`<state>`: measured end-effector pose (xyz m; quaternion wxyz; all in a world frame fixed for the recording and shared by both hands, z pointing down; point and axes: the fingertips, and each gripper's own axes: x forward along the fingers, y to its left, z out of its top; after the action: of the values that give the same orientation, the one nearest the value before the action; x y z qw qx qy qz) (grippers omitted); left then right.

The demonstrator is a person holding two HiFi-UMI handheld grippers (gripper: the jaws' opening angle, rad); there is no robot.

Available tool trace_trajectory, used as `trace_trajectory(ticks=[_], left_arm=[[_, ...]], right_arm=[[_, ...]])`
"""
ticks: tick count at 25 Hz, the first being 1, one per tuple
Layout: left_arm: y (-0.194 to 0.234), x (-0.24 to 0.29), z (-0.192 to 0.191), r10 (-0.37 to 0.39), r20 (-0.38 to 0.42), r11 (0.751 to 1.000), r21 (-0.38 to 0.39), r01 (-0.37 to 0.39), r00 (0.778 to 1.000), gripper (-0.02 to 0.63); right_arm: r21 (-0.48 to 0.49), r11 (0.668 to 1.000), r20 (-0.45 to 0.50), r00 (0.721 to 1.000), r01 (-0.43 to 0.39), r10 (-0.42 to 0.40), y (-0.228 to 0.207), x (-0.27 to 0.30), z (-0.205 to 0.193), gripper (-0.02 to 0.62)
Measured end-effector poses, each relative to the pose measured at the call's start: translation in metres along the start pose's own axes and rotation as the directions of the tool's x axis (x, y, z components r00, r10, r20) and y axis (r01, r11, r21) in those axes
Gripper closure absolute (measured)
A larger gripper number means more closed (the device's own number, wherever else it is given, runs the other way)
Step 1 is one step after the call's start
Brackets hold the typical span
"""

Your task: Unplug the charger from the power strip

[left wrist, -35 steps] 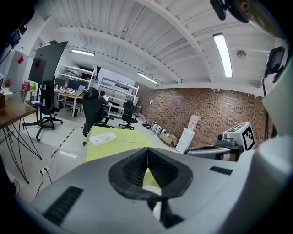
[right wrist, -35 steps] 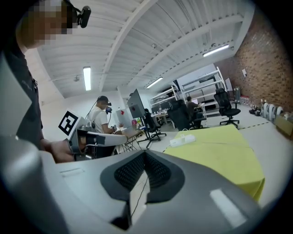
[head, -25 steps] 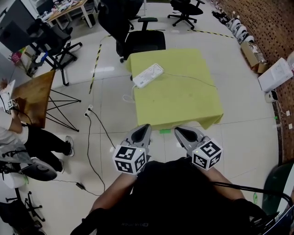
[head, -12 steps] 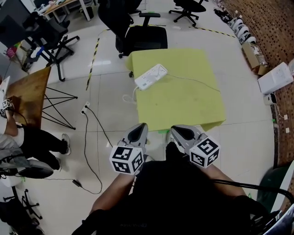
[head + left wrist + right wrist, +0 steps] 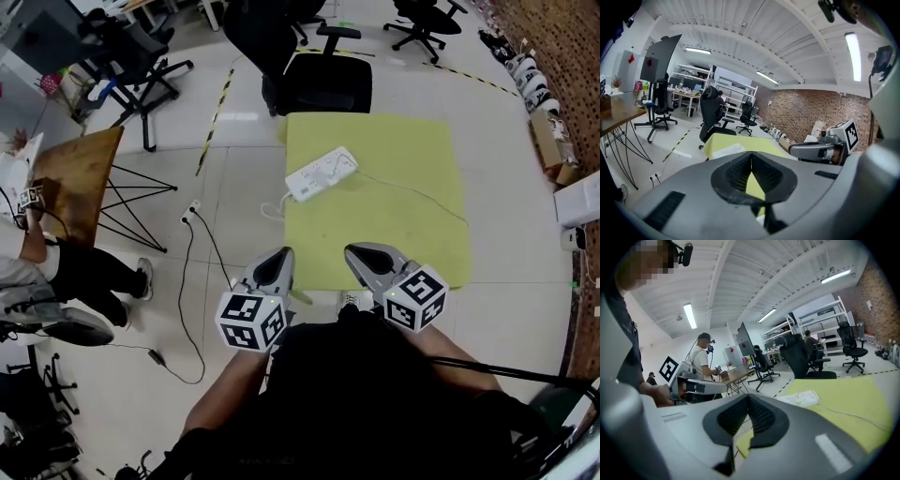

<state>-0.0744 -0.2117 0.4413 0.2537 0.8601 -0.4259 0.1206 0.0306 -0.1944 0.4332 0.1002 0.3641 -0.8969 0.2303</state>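
Power strip [image 5: 322, 173]: white, laid slantwise on the far left part of the yellow table [image 5: 394, 239], close to its left edge.
Charger: no charger body can be made out; only a thin cord [image 5: 412, 192] is seen running from the strip across the cloth toward the right side. Its plug is judged to be in the strip.
Strip's own lead [image 5: 272, 206]: thicker, white, dropped over the left edge to the floor.
Left gripper [image 5: 281, 256]: jaws brought together, nothing held between them.
Right gripper [image 5: 356, 253]: jaws likewise closed on nothing.
Progress: nothing of the task is done yet. Both grippers are held side by side at the table's near edge, well apart from the strip.
What is left: the reach across the cloth, the opening of the jaws, a grip on the plug — probably with the strip steadied by the other gripper — and the pull.
Edges: the strip could be dragged toward the left edge if it is pulled unsteadied.
Open room: the cloth between the near edge and the strip is bare. A black chair [image 5: 319, 80] is parked just behind the far edge; floor cables [image 5: 192, 281], a wooden table [image 5: 80, 173] and a person [image 5: 47, 272] are kept well off to the left.
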Motion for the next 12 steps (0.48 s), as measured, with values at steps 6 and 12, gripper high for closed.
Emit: trace_trajectory(ticks=[6,12], left_arm=[[-0.01,0.036,0.018,0.079,-0.004,0.997,0.004,-0.079,0.997,0.6],[-0.026,0.065,0.023,0.108,-0.014,0.994,0.01,-0.108,0.994,0.6]], right_arm=[[0.02,0.998,-0.014,0.998,-0.058,0.058,-0.051,0.001,0.009,0.592],[0.033,0.995,-0.038,0.995,-0.091,0.092,-0.091,0.003,0.002,0.592]])
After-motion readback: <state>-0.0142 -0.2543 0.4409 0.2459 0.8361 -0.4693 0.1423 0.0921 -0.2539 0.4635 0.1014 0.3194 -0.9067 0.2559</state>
